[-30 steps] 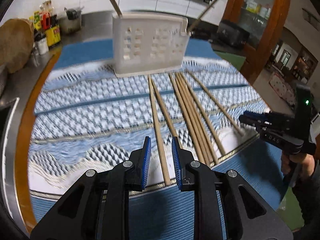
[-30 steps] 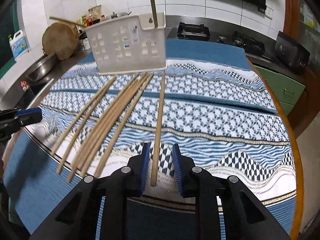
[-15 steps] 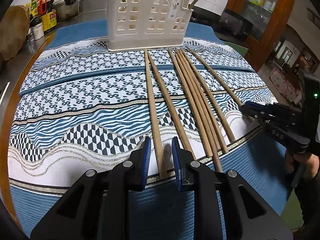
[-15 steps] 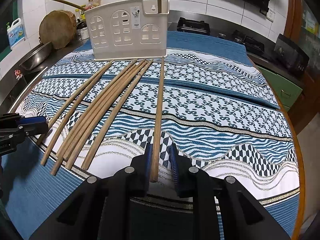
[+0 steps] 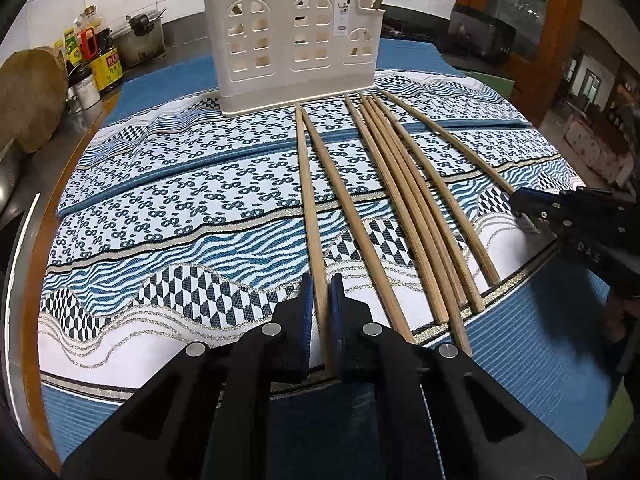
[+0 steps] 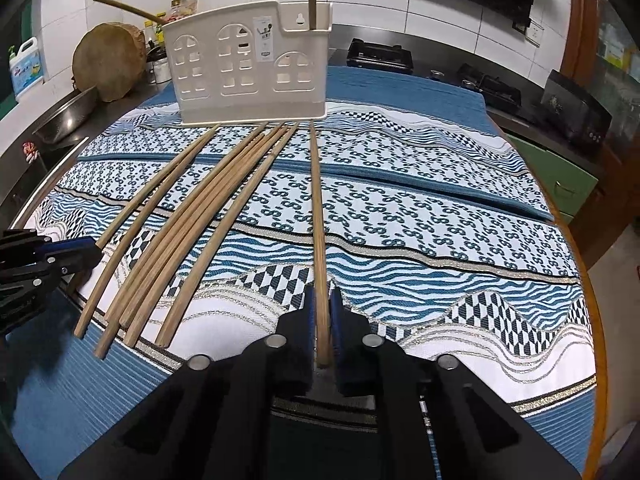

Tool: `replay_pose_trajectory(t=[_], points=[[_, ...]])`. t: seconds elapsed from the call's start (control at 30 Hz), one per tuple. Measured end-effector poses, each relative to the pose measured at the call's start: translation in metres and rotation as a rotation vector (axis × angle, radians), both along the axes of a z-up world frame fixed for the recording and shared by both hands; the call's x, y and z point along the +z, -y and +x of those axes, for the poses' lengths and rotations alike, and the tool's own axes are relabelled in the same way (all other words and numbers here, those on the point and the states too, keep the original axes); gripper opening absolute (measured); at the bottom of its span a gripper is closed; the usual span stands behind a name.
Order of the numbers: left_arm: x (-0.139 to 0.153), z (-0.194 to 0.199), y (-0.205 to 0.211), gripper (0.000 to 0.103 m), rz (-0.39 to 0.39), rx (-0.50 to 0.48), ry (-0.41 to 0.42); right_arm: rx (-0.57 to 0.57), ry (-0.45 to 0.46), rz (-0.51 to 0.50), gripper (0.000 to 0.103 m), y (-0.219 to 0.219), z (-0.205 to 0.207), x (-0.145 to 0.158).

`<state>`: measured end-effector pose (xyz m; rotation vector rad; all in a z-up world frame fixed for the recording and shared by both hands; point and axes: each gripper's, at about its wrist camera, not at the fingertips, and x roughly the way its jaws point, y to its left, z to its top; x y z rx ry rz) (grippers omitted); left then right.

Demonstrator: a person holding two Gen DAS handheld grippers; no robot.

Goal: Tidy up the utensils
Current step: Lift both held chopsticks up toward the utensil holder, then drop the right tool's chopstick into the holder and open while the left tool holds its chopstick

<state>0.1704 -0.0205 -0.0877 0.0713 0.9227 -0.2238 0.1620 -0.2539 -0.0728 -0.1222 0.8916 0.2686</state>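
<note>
Several long wooden chopsticks (image 5: 404, 184) lie side by side on a patterned blue-and-white mat (image 5: 180, 184), pointing at a cream utensil holder (image 5: 296, 44) at the far edge. My left gripper (image 5: 319, 300) is shut on the near end of the leftmost chopstick (image 5: 308, 200). My right gripper (image 6: 321, 312) is shut on the near end of the rightmost chopstick (image 6: 317, 208), which lies apart from the others (image 6: 192, 232). The holder (image 6: 248, 64) has chopsticks standing in it. Each gripper shows in the other's view, the right one (image 5: 576, 216) and the left one (image 6: 44, 256).
A round wooden board (image 5: 28, 96), bottles (image 5: 92, 56) and a pot stand at the back left. A metal bowl (image 6: 68, 112) and a gas stove (image 6: 380, 56) sit on the counter behind. The mat's near edge runs just under both grippers.
Both grippers have closed on chopstick ends, the left on the leftmost one and the right on the rightmost one. Both cameras dropped lower toward the mat.
</note>
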Motion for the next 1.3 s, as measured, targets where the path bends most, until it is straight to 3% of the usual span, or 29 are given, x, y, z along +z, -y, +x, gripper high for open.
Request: replay_pose_trajectory(t=[0.2, 0.57, 1.0, 1.3], points=[[0.012, -0.005, -0.007, 0.007, -0.019, 0.007, 0.025, 0.003, 0.045, 0.017, 0.007, 0.004, -0.012, 0.019], [0.065, -0.018, -0.021, 0.006, -0.067, 0.000, 0.157, 0.017, 0.192, 0.083, 0.007, 0.013, -0.017, 0.096], [0.113, -0.003, -0.031, 0.005, -0.095, -0.006, 0.233, 0.040, 0.221, 0.130, 0.007, 0.020, 0.046, 0.184], [0.128, 0.010, -0.031, 0.005, -0.097, -0.018, 0.248, 0.020, 0.324, 0.142, 0.007, 0.011, 0.093, 0.260]])
